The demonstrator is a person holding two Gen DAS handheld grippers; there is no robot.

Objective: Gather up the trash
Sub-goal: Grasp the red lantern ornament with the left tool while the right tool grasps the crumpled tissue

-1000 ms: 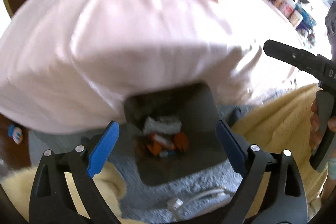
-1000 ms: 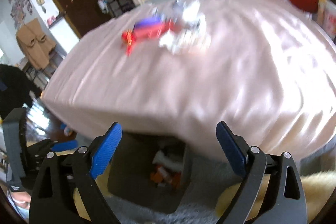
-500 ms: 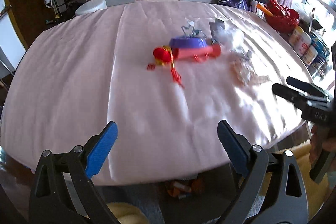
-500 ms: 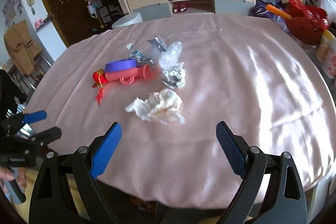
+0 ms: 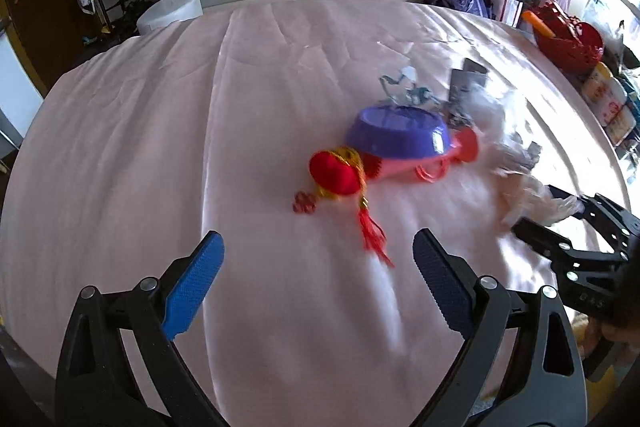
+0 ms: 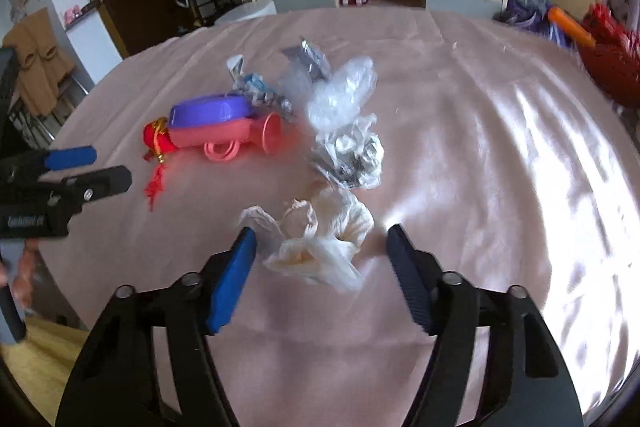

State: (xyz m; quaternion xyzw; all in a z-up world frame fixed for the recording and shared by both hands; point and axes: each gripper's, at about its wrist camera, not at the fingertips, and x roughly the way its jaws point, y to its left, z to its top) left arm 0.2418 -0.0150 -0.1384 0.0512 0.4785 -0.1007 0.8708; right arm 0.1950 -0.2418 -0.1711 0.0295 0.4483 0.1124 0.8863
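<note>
- The table [image 6: 460, 147] is round and covered with a pink cloth; it fills most of both views, and all the things lie together near its middle.
- The trash is in one group: a clear plastic bag [image 6: 344, 91], a crumpled silver wrapper [image 6: 352, 155] just in front of it, and a crumpled white tissue [image 6: 320, 239] nearest to the table edge.
- To the left of the trash lie a purple bowl [image 6: 208, 111], a pink plastic piece [image 6: 232, 135] touching it, and a red tassel ornament [image 5: 340, 175]. I judge these are not trash and should stay.
- The right gripper [image 6: 320, 251] has its jaws spread wide, one on each side of the tissue, with nothing held. I cannot tell if the blue pad touches the tissue or is only just beside it.
- The step in hand seems to be grasping this tissue. To do it well, I would lower the fingers almost to the cloth, keep the tissue centred between them, and close on its thick middle, not on a loose corner, so that it does not slip out or pull the cloth.
- The left gripper [image 5: 316, 251] is also spread and empty. It hovers above the near part of the table and points toward the red ornament, well apart from the trash.
- The right gripper reaches in low from the table edge and is tilted down toward the tissue; the left one is held to its left, higher and waiting.
</note>
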